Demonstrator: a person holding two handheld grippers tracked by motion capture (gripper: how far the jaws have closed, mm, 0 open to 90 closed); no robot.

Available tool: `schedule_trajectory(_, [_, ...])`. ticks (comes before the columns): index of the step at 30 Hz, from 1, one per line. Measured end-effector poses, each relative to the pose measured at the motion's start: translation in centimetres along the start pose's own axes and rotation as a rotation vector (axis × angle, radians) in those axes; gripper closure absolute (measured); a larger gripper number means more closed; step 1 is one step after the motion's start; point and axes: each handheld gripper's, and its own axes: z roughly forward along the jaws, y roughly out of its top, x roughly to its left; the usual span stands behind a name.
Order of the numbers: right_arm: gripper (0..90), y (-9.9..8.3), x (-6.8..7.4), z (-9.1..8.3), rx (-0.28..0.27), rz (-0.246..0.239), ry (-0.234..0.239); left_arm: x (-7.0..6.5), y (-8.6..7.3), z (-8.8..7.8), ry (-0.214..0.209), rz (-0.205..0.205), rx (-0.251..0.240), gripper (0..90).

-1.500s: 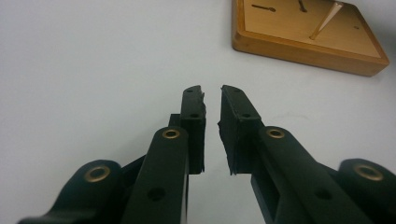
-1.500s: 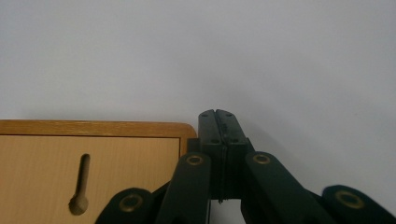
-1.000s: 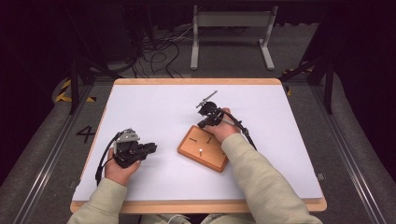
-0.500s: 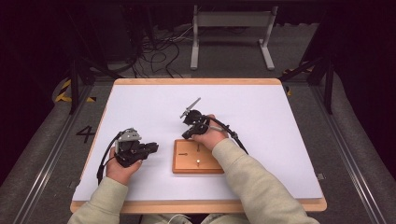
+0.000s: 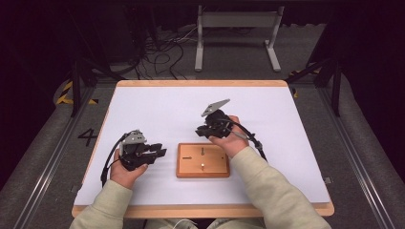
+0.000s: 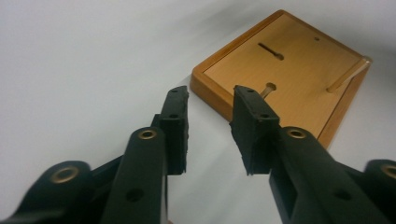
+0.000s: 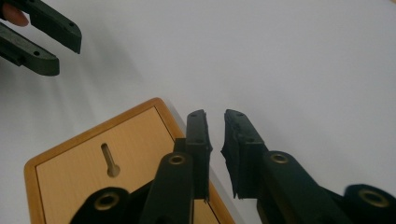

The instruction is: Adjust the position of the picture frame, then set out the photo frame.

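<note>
A wooden board (image 5: 202,160) lies flat on the white table (image 5: 286,143), near its front edge and between the person's two hands. Its top has a raised rim, two dark slots and a small pale pin or hole; the high view is too coarse to tell which.

The left claw (image 5: 160,152) sits low over the table just left of the board, pointing toward it. In the left claw view (image 6: 210,100) its jaws stand parted by a clear gap with nothing between them; they have just been opening. The board (image 6: 289,70) lies just ahead of the tips and a little to the right, its near corner almost level with the right-hand jaw, but apart from it. A slot, a round spot and a thin wooden peg lying at the far edge show on its surface.

The right claw (image 5: 199,131) hovers just above the board's far edge, tilted down and toward the left claw. In the right claw view (image 7: 215,116) its jaws stand slightly apart, a narrow gap with nothing in it; they too have just been opening. The board (image 7: 107,154) lies below and to the left of those jaws, its corner running under them. The left claw (image 7: 42,32) shows at the top left, also open.
</note>
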Motion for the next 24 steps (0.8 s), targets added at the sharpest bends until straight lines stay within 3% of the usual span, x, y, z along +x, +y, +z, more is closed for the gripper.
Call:
schedule_trajectory(6, [72.4,-2.0,-0.5,-3.4,-0.077,0.029,-0.027,-0.4,0.3,0.3,-0.005,0.027,-0.006,57.8])
schedule_trajectory(12, [66.2,-4.8,-0.4,-6.3,-0.127,0.027,-0.077,-0.6,0.5,0.3,-0.014,0.038,-0.013,55.6])
schedule_trajectory(19, [61.0,-8.0,-0.3,-8.5,-0.200,0.064,-0.096,-0.9,0.7,0.2,-0.016,0.032,-0.033,54.4])
schedule_trajectory(22, [60.0,-8.6,-0.5,-8.7,-0.167,0.071,-0.095,-1.1,0.8,0.2,-0.027,0.037,-0.041,54.1])
schedule_trajectory(24, [59.4,-9.1,-0.8,-9.1,-0.184,0.083,-0.111,-1.3,0.9,0.2,-0.030,0.041,-0.043,53.8])
